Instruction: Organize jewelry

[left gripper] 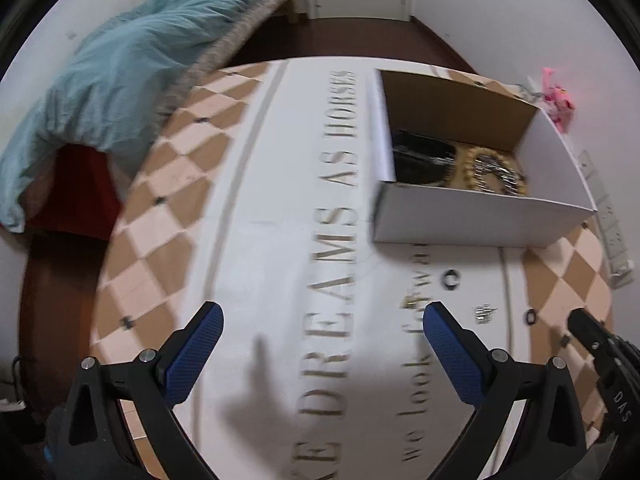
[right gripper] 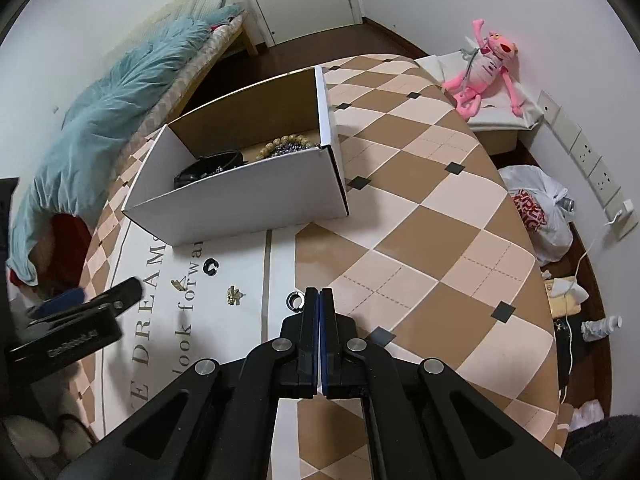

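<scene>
Checkered tablecloth [right gripper: 420, 216] below: left claw [left gripper: 320, 330] spread wide, right claw [right gripper: 319, 300] pressed closed, both level.

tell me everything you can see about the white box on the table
The box is open-topped cardboard, white outside and plain brown inside, with no lid visible. It sits upright on the table, partly over the printed lettering. Inside lie a dark bundle and beaded jewelry. Neither gripper touches it.
</scene>
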`<state>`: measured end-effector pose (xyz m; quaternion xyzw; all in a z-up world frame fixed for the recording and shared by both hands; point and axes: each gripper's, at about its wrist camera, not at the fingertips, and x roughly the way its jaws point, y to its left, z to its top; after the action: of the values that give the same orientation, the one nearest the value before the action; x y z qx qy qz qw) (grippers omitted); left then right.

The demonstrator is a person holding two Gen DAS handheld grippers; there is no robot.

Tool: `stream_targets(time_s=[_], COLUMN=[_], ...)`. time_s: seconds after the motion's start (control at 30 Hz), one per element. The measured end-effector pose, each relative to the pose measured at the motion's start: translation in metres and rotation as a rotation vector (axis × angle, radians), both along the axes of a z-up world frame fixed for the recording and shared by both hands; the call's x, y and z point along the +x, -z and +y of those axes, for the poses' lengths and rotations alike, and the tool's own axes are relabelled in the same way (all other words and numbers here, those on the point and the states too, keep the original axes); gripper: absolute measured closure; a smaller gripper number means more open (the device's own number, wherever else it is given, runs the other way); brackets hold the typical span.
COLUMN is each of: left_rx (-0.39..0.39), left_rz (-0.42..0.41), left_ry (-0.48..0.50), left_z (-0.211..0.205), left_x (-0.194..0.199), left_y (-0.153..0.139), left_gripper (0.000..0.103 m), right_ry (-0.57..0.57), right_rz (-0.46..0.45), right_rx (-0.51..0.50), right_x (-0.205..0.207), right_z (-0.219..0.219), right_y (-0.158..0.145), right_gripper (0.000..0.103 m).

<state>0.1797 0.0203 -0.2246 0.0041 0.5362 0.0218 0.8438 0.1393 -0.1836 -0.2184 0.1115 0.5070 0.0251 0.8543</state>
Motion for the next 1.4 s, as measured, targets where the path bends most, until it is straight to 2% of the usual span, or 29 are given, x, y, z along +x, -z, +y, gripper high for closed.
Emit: stream_targets(time_s=[0.03,0.1,0.13,0.23,0.3,0.4,0.5,0.77,0.83,0.9,0.93,1.1,1.27,1.33,1.37,1.4], left_rx=[-0.012,-0.007,-0.007,0.006,0.020,0.026,0.027,0.022,0.018,0.019,0.019,0.027,0.026,0.023,0.022,0.023], left_rz=[0.004,0.011,0.017,0.021,0.028,0.018,0.014,-0.016,-0.022,-0.030,-0.034,-0.042,-0.030,-0.026,-0.025,-0.025], left_ry=[0.019,0.047,0.061,0.089,0.105,0.122,0.132,0.145,0.144,0.143,0.142,0.118,0.077,0.062,0.059,0.059], left_z=[-0.006,-0.015,-0.020,-0.030,-0.036,-0.041,-0.042,-0.042,-0.039,-0.035,-0.032,-0.009,0.015,0.021,0.022,0.023], left_x=[0.002,0.005,0.006,0.007,0.009,0.009,0.010,0.008,0.007,0.003,0.001,-0.013,-0.022,-0.025,-0.025,-0.026], left_y=[0.003,0.007,0.009,0.014,0.019,0.021,0.021,0.015,0.012,0.007,0.004,-0.006,-0.007,-0.007,-0.007,-0.007], left_gripper=[0.006,0.027,0.030,0.052,0.075,0.088,0.097,0.097,0.097,0.097,0.097,0.097,0.097,0.097,0.097,0.097], right_ry=[-0.001,0.003,0.004,0.008,0.012,0.018,0.019,0.022,0.012,0.003,-0.002,-0.047,-0.092,-0.100,-0.112,-0.123], right_rz=[0.008,0.024,0.029,0.040,0.044,0.044,0.041,0.035,0.033,0.026,0.023,0.023,0.042,0.045,0.037,0.032], right_rx=[0.007,0.015,0.013,0.009,0.003,-0.003,-0.014,-0.007,0.000,0.016,0.021,-0.004,-0.078,-0.130,-0.151,-0.164], right_x=[0.001,0.002,0.002,0.002,0.002,0.003,0.004,0.005,0.007,0.008,0.009,0.013,0.018,0.017,0.017,0.016], right_z=[-0.001,-0.002,-0.002,-0.004,-0.005,-0.008,-0.010,-0.010,-0.008,-0.006,-0.004,0.013,0.036,0.043,0.045,0.048], right_y=[0.001,0.003,0.003,0.006,0.007,0.006,0.005,0.003,0.002,0.001,0.001,0.005,0.016,0.021,0.021,0.022], right_gripper=[0.103,0.103,0.102,0.102,0.101,0.101,0.101,0.101,0.092,0.061,0.057,0.057,0.058,0.070,0.091,0.090])
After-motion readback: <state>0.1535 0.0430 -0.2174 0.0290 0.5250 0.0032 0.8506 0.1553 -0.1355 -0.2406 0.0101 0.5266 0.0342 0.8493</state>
